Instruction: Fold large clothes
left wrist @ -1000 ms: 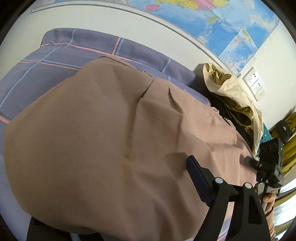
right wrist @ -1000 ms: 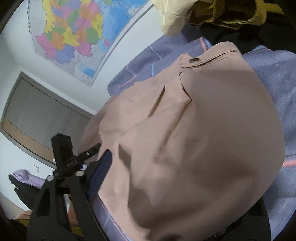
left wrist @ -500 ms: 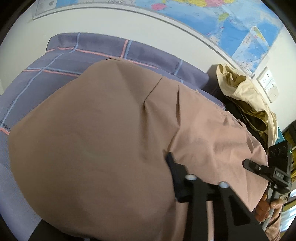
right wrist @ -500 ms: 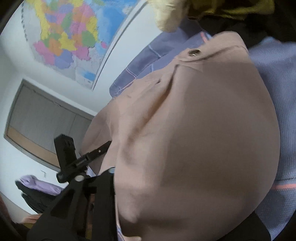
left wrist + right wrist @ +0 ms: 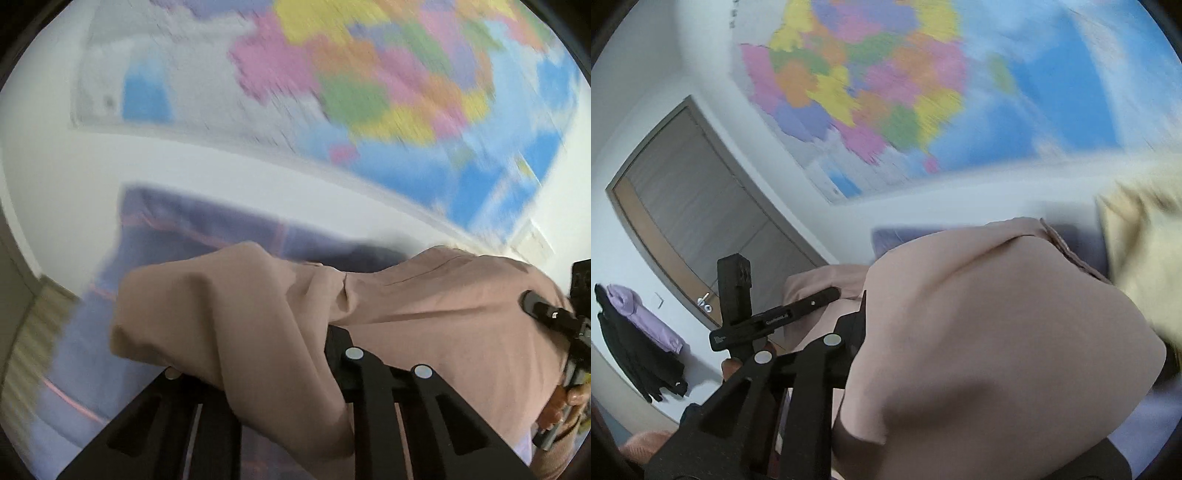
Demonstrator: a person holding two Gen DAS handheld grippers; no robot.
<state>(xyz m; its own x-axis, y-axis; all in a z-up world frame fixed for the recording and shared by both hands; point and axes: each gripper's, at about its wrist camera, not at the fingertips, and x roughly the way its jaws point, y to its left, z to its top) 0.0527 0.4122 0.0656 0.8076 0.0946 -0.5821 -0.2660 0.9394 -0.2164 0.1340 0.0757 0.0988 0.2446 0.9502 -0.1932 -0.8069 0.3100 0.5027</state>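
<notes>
Writing is scarce: white lettering runs along the left gripper's side bar in the right wrist view, too small and blurred to read, and the wall map (image 5: 886, 96) shows coloured regions and blue sea with no legible text.

The task's thing is a dusty-pink garment (image 5: 424, 306), plain woven cloth with a stitched seam and a small pleat near its upper edge. From the right wrist view it bulges as one smooth rounded mass (image 5: 997, 332) with a folded band along its top right edge. It hangs raised above the purple checked bedsheet (image 5: 192, 225), stretched between the two grippers.

At the left gripper (image 5: 266, 373) the cloth drapes over and between the black fingers, a fold falling down through the gap. The jaws are closing, and the fabric is pinched between them. The right gripper (image 5: 860, 325) shows only its left finger (image 5: 849, 332), pressed against the garment's edge; the other finger is buried under the cloth. Its jaws are closing too, with the garment clamped between them.

Each gripper appears in the other's view, gripping opposite ends of the garment. A pale yellow garment (image 5: 1137, 251) lies blurred at the right. A grey door (image 5: 701, 221) and dark clothes hanging on the wall (image 5: 635, 350) stand at the left.
</notes>
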